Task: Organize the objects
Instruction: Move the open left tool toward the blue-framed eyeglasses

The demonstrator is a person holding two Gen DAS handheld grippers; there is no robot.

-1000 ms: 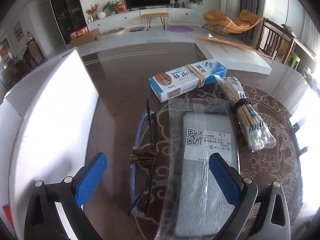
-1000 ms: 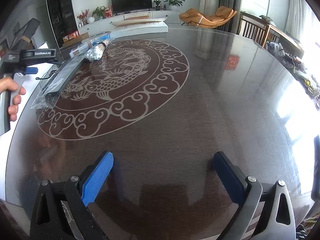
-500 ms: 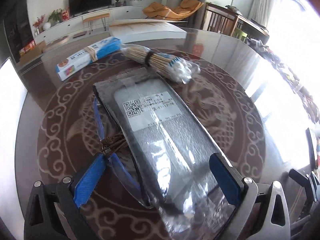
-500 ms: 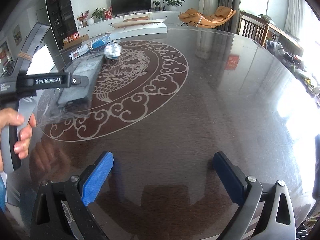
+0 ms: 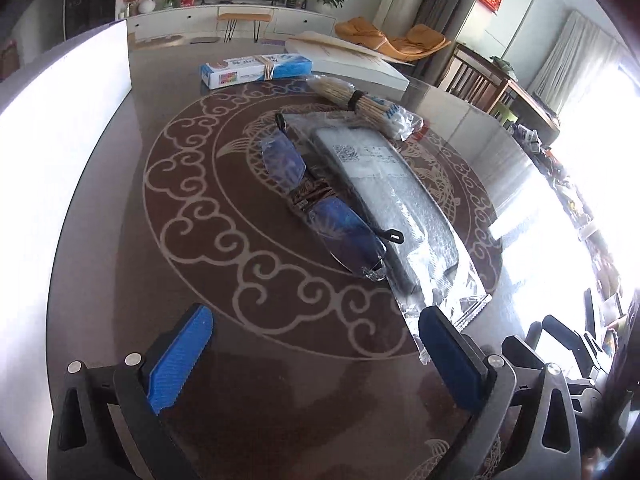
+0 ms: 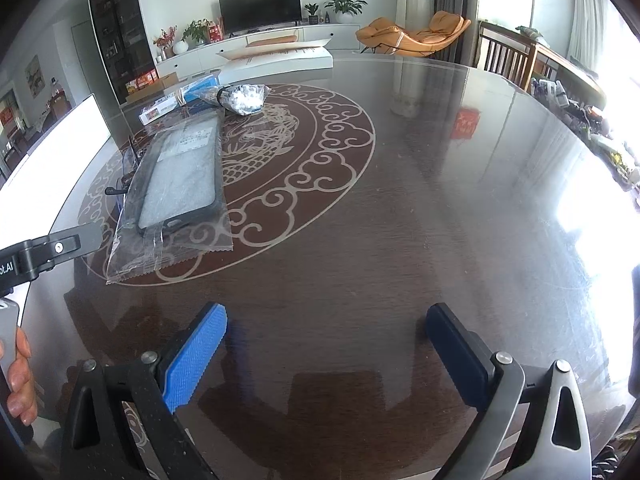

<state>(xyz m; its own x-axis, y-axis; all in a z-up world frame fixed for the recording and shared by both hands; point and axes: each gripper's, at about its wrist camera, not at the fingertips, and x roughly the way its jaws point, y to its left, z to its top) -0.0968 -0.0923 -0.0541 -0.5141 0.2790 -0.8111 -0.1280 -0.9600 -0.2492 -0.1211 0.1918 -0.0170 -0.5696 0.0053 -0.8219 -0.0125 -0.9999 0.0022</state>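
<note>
The left gripper (image 5: 316, 356) hangs at the bottom of its frame with jaws spread wide and empty, and the right gripper (image 6: 326, 350) is likewise wide apart over bare tabletop. Mid-frame in the left view lie one pair of blue-lensed glasses (image 5: 320, 204) touching one bagged dark phone case (image 5: 394, 200); above them sit one banded bundle of cotton swabs (image 5: 366, 106) and one blue-and-white box (image 5: 256, 70). They rest on a glossy dark table (image 6: 400, 208) with a swirl-patterned medallion, a living room with a television (image 6: 260, 10) behind.
</note>
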